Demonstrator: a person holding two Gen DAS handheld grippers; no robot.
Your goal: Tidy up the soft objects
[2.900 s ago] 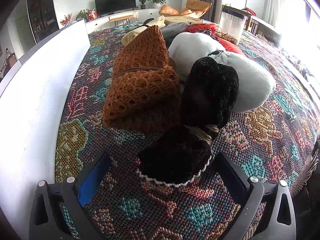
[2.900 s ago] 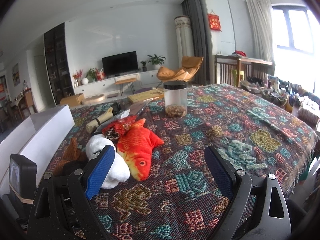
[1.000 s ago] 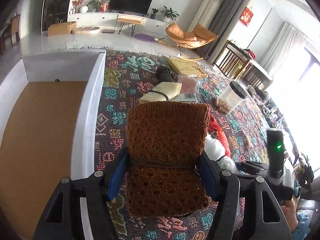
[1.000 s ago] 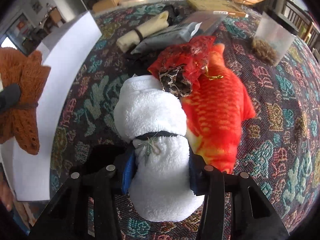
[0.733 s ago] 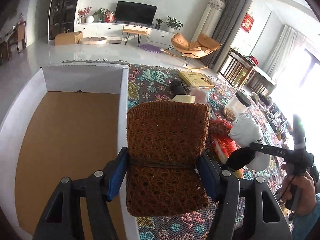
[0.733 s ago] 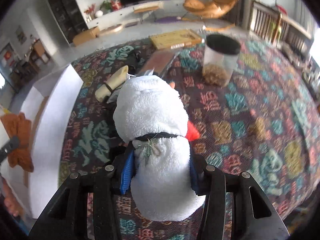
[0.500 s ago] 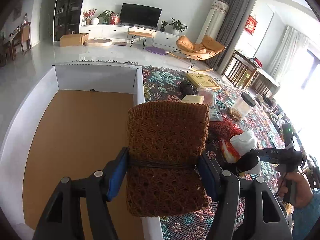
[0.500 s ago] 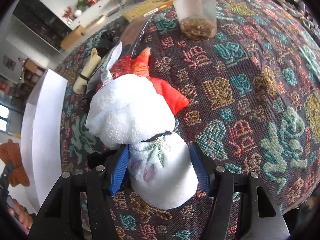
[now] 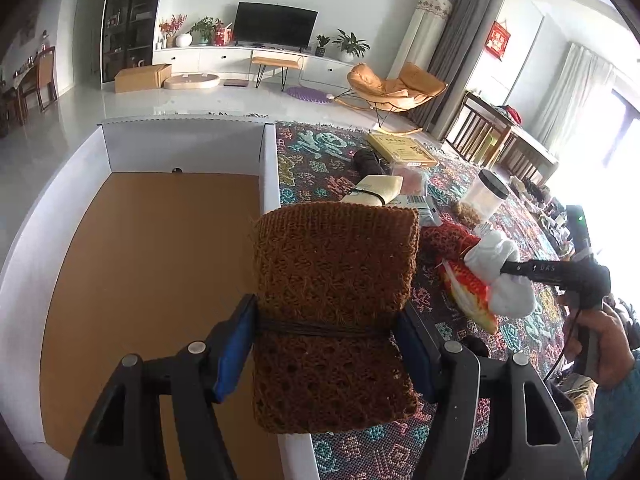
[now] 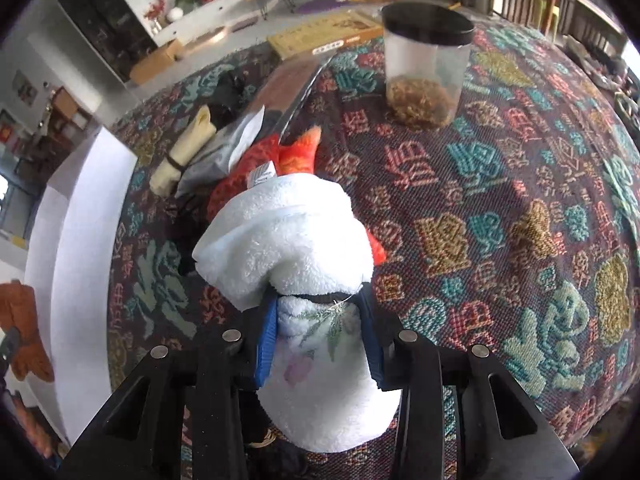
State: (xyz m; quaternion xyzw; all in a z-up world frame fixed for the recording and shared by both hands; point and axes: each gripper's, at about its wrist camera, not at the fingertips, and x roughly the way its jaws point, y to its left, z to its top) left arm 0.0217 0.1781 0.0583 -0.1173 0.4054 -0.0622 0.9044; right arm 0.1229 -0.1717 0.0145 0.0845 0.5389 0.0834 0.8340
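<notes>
My left gripper (image 9: 326, 330) is shut on a brown knitted bundle (image 9: 334, 280) tied with a dark band, held in the air over the right wall of a white box (image 9: 52, 216) with a brown floor. My right gripper (image 10: 318, 334) is shut on a white rolled towel (image 10: 288, 248) with a black band, held above the patterned tablecloth (image 10: 500, 208). The towel also shows in the left wrist view (image 9: 500, 276), and the brown bundle shows at the left edge of the right wrist view (image 10: 24, 328). A red fish plush (image 10: 298, 152) lies under the towel.
A cream rolled cloth (image 10: 184, 152), a silver packet (image 10: 228, 148), a flat yellow box (image 10: 324, 36) and a clear jar with a black lid (image 10: 426, 68) stand on the table. A dark soft item (image 9: 474, 346) lies by the box wall.
My left gripper has carried the brown bundle left, from over the table to the box wall. My right gripper has lifted the white towel off the table and tipped it.
</notes>
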